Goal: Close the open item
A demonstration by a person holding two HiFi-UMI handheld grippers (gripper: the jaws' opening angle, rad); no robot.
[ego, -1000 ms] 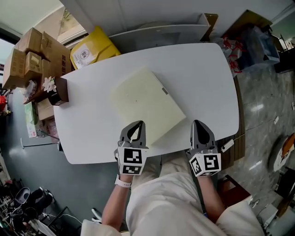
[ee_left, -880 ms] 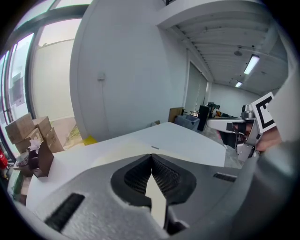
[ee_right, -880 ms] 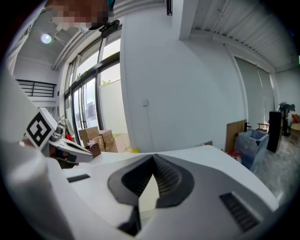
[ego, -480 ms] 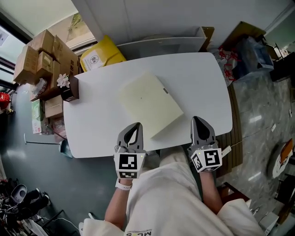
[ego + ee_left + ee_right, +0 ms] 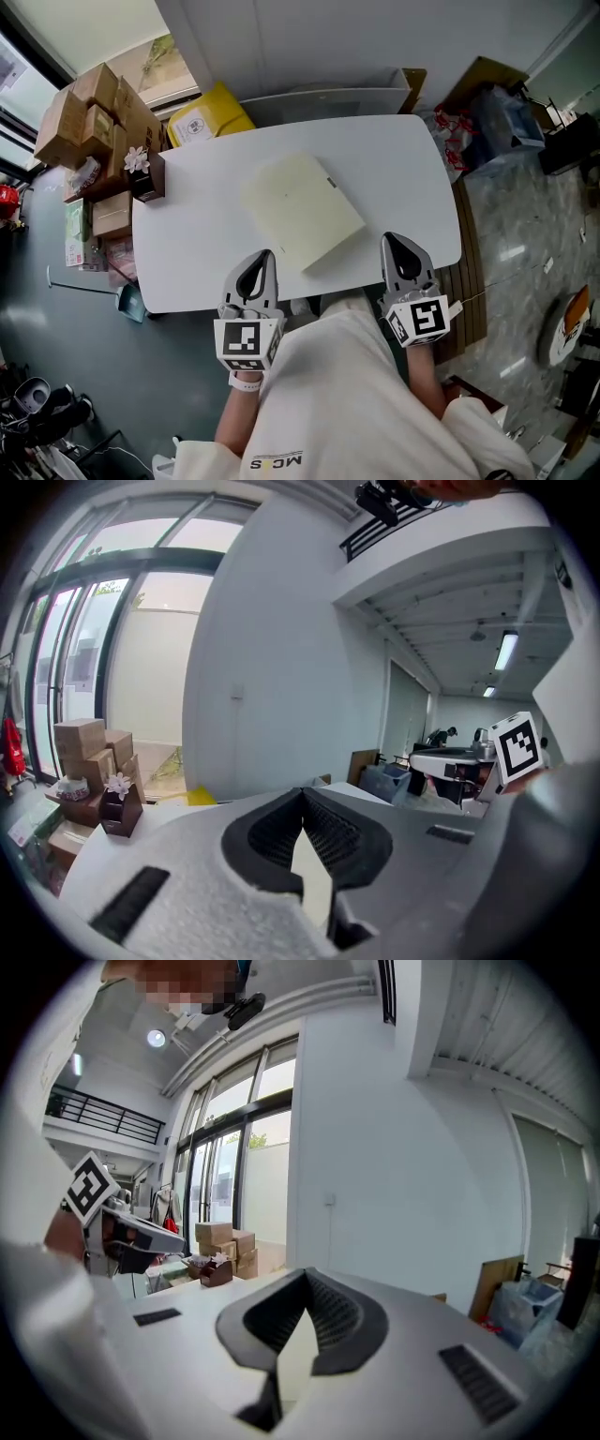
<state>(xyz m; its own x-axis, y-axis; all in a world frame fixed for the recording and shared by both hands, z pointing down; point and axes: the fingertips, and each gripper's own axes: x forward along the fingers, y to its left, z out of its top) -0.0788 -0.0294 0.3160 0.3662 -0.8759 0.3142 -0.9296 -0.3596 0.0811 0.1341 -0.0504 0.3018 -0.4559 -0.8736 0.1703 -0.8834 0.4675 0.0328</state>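
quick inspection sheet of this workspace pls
surface: white table, mostly bare
job's things: yellow case lies flat mid-table, lid looks down
clutter: small brown box with a flower at the far-left corner
grippers: left gripper and right gripper both shut and holding nothing, at the near edge either side of the case, not touching it
cables: nothing seen on the table
surroundings: cardboard boxes and yellow bag off the far-left side, bags on the floor at right, white wall behind
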